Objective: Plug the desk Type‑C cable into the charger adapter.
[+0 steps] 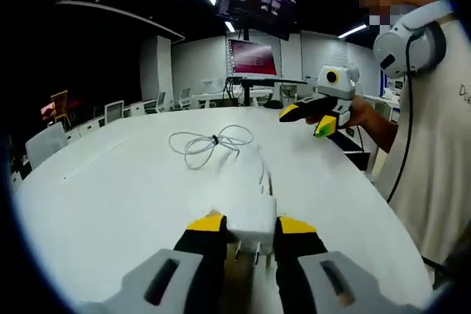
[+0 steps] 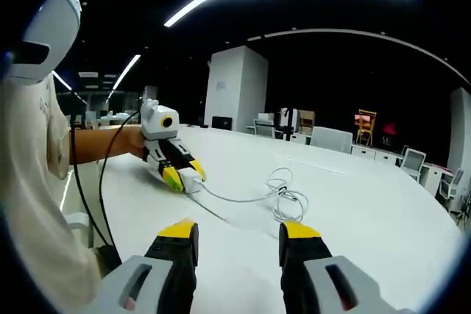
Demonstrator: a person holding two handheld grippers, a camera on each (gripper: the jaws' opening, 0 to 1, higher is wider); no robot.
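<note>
A white charger adapter (image 1: 250,217) sits between the yellow-tipped jaws of my left gripper (image 1: 251,223), which is shut on it, prongs toward the camera. A white cable (image 1: 213,141) runs from the adapter's far end to a loose coil on the white table (image 1: 110,196). My right gripper (image 1: 305,120) hovers open above the table's right edge, held by a hand. In the right gripper view, my right gripper (image 2: 237,231) stands open with nothing between its jaws. Ahead at left, the left gripper (image 2: 185,176) holds the adapter (image 2: 193,180), and the cable trails to the coil (image 2: 283,195).
A person in a light shirt (image 1: 434,167) stands at the table's right edge, with headphones round the neck. Monitors (image 1: 254,56) stand beyond the far end of the table. Chairs (image 1: 44,145) line its left side. More chairs and desks (image 2: 331,137) lie past the table.
</note>
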